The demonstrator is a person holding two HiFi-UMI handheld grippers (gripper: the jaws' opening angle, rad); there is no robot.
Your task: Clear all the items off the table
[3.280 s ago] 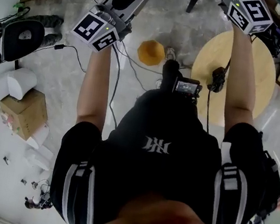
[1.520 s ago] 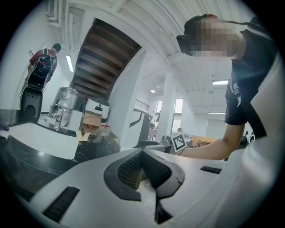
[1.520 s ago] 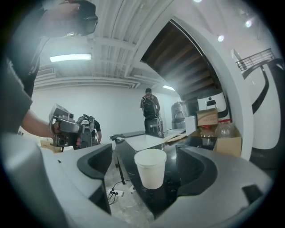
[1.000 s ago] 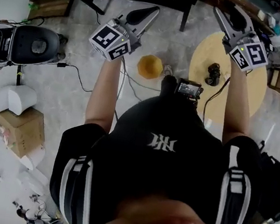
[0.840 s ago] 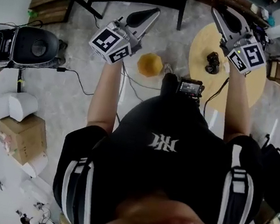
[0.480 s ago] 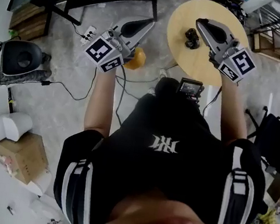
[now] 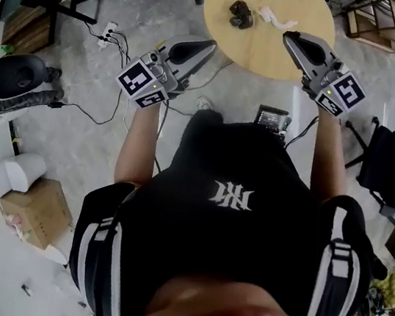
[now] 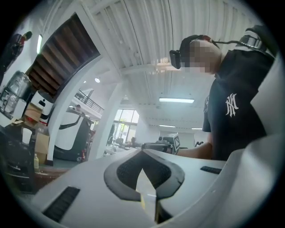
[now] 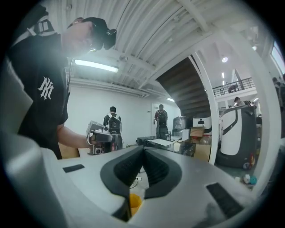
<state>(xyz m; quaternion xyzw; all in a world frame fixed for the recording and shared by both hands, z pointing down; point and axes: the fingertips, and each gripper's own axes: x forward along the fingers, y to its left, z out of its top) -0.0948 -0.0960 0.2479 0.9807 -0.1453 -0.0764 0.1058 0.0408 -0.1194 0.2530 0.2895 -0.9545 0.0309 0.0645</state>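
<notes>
L gripper (image 7: 205, 45) & R gripper (image 7: 290, 36): jaws pressed together, nothing held, both near edge of round table (image 7: 250, 47). On it: dark item (image 7: 240, 14), white crumpled bit (image 7: 275, 16) just beside. Cardboard box (image 7: 29, 209) on floor, contents unclear.

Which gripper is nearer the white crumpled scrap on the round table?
Right. The right gripper is over the table, just beside the white scrap; the left gripper sits off the table's left edge.

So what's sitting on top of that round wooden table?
A small dark object and a crumpled white scrap lie side by side toward the far side of the round table. The right claw hangs over its near edge and hides the tabletop beneath it.
</notes>
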